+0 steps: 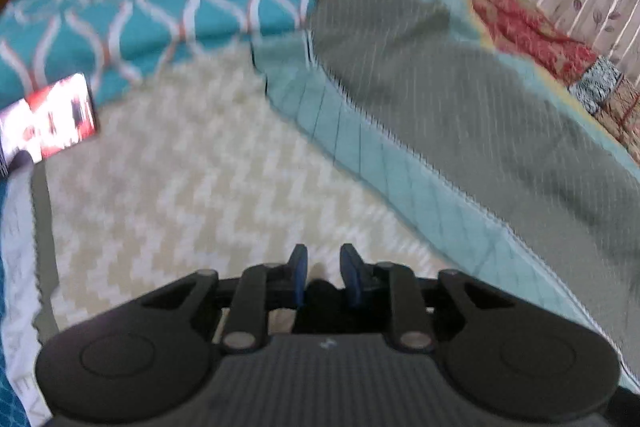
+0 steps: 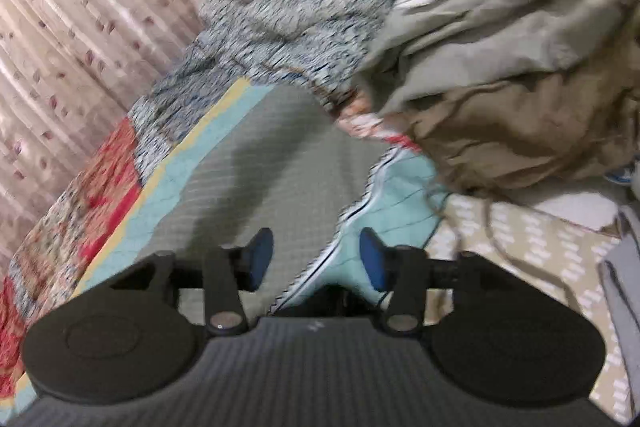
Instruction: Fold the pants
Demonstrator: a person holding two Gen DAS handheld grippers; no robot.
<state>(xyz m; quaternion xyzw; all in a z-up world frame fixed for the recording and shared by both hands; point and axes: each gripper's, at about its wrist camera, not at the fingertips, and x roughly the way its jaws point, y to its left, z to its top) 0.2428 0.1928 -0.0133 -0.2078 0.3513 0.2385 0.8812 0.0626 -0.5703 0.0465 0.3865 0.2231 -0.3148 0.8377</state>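
A crumpled heap of khaki and tan clothes [image 2: 512,67], likely holding the pants, lies on the bed at the upper right of the right wrist view. My right gripper [image 2: 316,259] is open and empty, above the quilt's grey-green panel [image 2: 272,167], short of the heap. My left gripper [image 1: 323,267] has its blue pads a small gap apart with nothing between them, over the cream zigzag blanket [image 1: 192,179]. No pants show in the left wrist view. Both views are motion-blurred.
A teal patterned pillow [image 1: 152,11] and a red-and-white packet [image 1: 52,119] lie at the left. The grey-green and teal quilt [image 1: 460,99] runs along the right, with a red patchwork cover [image 1: 500,7] and a curtain [image 2: 60,47] behind.
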